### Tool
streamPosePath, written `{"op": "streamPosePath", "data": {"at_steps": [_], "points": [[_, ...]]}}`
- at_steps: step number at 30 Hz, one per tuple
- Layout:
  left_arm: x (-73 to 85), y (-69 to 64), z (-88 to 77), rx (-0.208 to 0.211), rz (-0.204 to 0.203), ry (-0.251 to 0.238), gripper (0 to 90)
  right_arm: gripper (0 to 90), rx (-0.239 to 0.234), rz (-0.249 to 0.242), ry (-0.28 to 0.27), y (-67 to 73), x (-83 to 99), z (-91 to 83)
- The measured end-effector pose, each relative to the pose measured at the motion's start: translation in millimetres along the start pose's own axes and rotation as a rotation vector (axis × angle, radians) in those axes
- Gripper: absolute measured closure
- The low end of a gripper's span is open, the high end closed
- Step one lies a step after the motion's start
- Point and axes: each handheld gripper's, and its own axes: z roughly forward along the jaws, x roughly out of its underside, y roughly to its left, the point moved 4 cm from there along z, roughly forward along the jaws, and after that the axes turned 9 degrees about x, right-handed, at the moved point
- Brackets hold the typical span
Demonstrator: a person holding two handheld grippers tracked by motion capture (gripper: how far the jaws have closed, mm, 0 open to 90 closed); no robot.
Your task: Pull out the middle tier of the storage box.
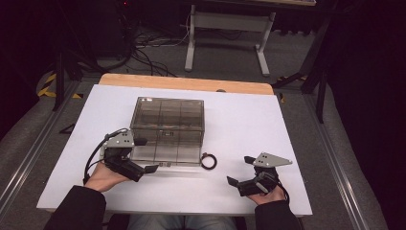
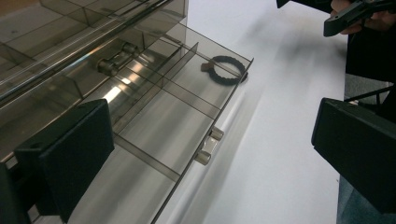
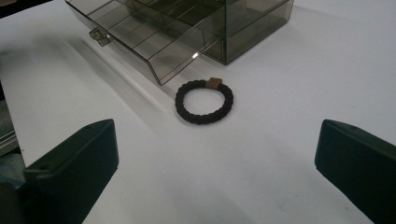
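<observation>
Nearest the person, the right tool [image 1: 241, 171] rests low over the white table [image 1: 287, 124], held in the right hand [image 1: 268, 194], its jaws wide apart and empty. In the right gripper view the two jaws frame a dark braided ring [image 3: 204, 101] with a small brown tag, which lies flat on the table between them and farther off. The ring sits just beside the front corner of the pulled-out drawer [image 3: 140, 35], outside it, close to its edge but seemingly not touching.

The left tool [image 1: 145, 155], carried by the left hand [image 1: 103, 177], stands at the left front of the smoky clear box [image 1: 167, 127]; its jaws are likewise apart, gripping nothing. In the left gripper view the drawer's dividers and its small handle [image 2: 208, 145] lie between and beyond the jaws, one jaw hanging over the open drawer.

The bottom drawer is open and its compartments look empty, so the step in hand appears to be the pickup of the ring. The next move probably calls for the right tool to advance, lower its jaws astride the ring, close on its braid, then lift it over the drawer wall into a compartment.
</observation>
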Motion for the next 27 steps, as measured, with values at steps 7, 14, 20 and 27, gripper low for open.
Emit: {"op": "streamPosePath", "data": {"at_steps": [7,14,20,27], "points": [[6.0,4.1,-9.4,-0.014,-0.016,-0.023,0.2,0.2,0.000,0.000,0.001,0.0,0.1,0.0],[11.1,6.9,-16.6,-0.034,-0.023,-0.038,0.4,0.2,0.000,0.000,0.002,0.1,0.2,0.2],[15.1,10.0,-23.1,-0.056,-0.026,-0.057,0.6,0.2,-0.001,0.000,0.004,0.0,0.4,0.3],[19.5,13.1,-29.4,-0.072,-0.035,-0.078,0.8,0.2,0.000,-0.004,0.005,-0.1,0.6,0.7]]}}
